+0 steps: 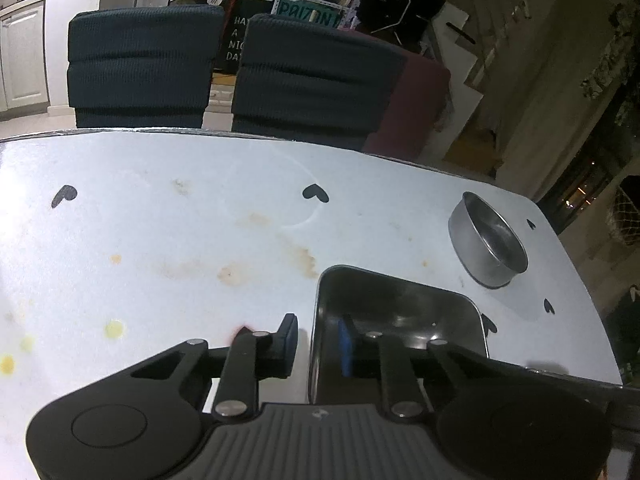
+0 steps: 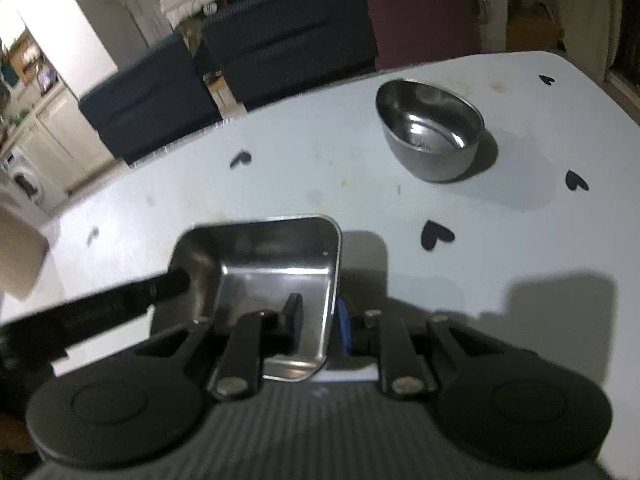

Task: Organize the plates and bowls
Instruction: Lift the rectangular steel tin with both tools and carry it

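We've got the square steel tray (image 1: pixel 400 316) sitting on the near right part of the white table (image 1: pixel 160 220), and both grippers are on it. Our left gripper (image 1: pixel 316 344) straddles the tray's left wall, one finger outside and the blue pad (image 1: pixel 345 346) inside; our right gripper (image 2: pixel 318 322) does the same on its right wall. Both are nearly closed, and the pads look like they're pinching the rim, though the gripper bodies hide the tray's near edge, so we can't be sure. The round steel bowl (image 2: pixel 432 132) sits apart, further right. Dark chairs (image 1: pixel 144 64) stand beyond the far edge; the room behind is dim and hard to read.
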